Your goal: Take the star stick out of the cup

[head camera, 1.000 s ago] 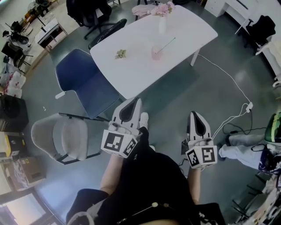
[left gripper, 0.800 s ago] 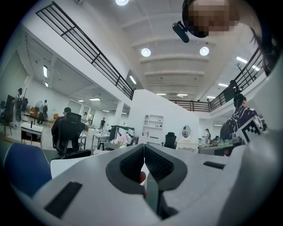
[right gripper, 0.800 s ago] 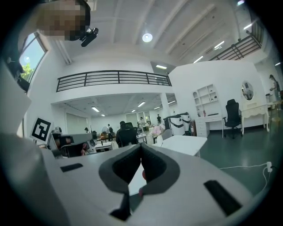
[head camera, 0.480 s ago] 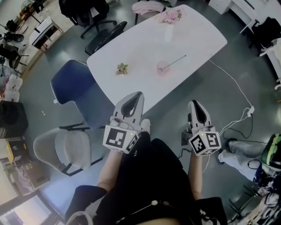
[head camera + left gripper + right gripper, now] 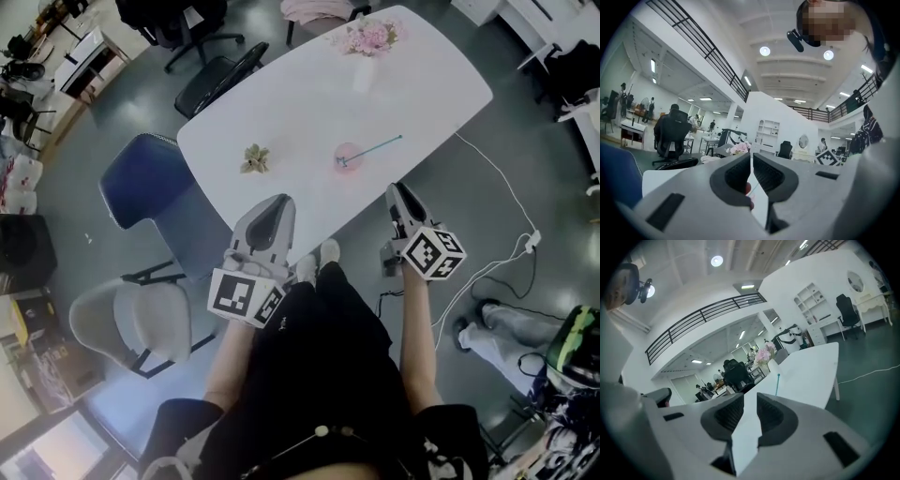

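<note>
**Inspector:** Status of the extraction?

**Assessor:** Not begun. The star stick (image 5: 377,146) stands in the pink cup (image 5: 346,158), leaning out over the rim toward the right of the head view. The cup sits on the white table (image 5: 281,103), not far in from its near edge.

**Inspector:** The grippers?

**Assessor:** The left gripper (image 5: 274,202) has its jaws together with nothing in them. It is at the near edge of the table, to the left of the cup and well apart from it. The right gripper (image 5: 397,191) has just been opening its jaws. They stand apart and nothing lies between the pads. It is also at the near edge, short of the cup, and the stick shows ahead of it in its own view.

**Inspector:** Anything in the way?

**Assessor:** A vase of pink flowers (image 5: 367,47) stands at the far end, and a small sprig (image 5: 253,158) lies to the left of the cup. Neither blocks the approach.

**Inspector:** What remains?

**Assessor:** All of it, in my judgement. A gripper must reach in, close on the stick and lift it clear of the cup, which looks light and may need steadying.
</note>
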Available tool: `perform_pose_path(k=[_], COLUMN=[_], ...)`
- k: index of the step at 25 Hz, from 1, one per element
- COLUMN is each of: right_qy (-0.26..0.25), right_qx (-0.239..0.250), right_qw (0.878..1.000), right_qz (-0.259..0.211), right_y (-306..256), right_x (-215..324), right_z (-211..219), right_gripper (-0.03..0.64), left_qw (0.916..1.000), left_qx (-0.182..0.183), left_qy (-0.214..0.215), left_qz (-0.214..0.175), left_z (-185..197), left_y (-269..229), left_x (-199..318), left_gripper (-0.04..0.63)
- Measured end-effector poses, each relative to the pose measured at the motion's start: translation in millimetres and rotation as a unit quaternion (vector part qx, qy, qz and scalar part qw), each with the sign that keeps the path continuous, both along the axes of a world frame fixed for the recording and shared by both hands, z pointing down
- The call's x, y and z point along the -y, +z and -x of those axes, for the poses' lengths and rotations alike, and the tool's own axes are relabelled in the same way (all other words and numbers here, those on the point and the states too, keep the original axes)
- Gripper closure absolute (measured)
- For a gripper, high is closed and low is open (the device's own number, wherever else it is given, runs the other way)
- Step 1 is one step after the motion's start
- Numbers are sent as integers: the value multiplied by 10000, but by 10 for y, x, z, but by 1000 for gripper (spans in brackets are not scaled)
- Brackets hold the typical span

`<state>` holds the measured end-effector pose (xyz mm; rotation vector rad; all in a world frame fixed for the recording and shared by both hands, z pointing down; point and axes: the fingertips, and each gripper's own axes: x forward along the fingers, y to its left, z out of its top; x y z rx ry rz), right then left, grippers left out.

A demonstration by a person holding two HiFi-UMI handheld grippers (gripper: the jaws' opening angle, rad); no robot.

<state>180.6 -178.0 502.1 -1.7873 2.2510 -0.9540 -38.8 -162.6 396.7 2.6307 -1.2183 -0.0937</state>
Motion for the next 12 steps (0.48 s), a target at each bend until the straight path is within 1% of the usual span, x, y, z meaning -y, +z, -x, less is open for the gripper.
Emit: perform_pose_path(k=[4,6,9,12], right_qy=[-118,-193,-314,-462], right_qx=[106,81,-137,-330], right_qw=[9990,9977,9947,9909], right_qz=[415,648,970,1220], right_y=[373,596,925,1166], right_x=[369,549,788,918], right_z=[-121,-162,-179,-141], right_gripper=[538,531,523,512], left_qw=[9997,9994,9986,9975], left_qx=[-33,-7,70,137], left_qy=[-237,-343,-515,-677], left_qz=[75,99,134,170], left_z=[-19,-22,12,73], left_y=[-10,4,36,58], left_x=[151,240,369,392], left_gripper=[588,588,588,588])
